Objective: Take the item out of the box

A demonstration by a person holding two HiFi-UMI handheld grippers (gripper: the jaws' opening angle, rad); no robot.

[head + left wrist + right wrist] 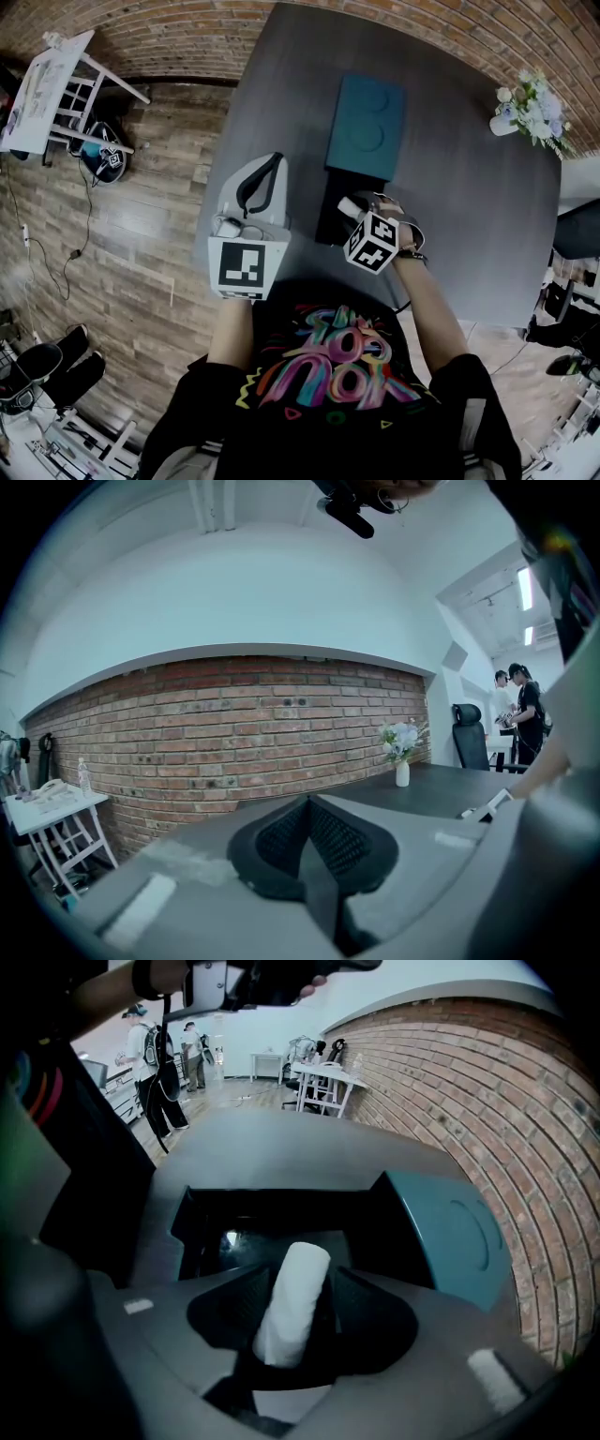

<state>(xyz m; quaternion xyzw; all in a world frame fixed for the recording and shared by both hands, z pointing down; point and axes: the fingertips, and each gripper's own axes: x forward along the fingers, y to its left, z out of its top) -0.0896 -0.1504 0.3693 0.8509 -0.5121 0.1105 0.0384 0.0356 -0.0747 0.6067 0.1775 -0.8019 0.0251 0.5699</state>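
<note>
Right gripper (298,1277): jaws pinch a white roll (292,1307), over the open black box (202,1232) | Box: on dark table (469,216), teal lid (455,1232) lying open at its far edge | Left gripper (307,822): jaws pressed together, nothing between, left of the box.

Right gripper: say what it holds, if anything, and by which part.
The right gripper is shut on a white roll. Its fingers clamp the roll's lower half, and the upper end sticks out toward the open box.
</note>
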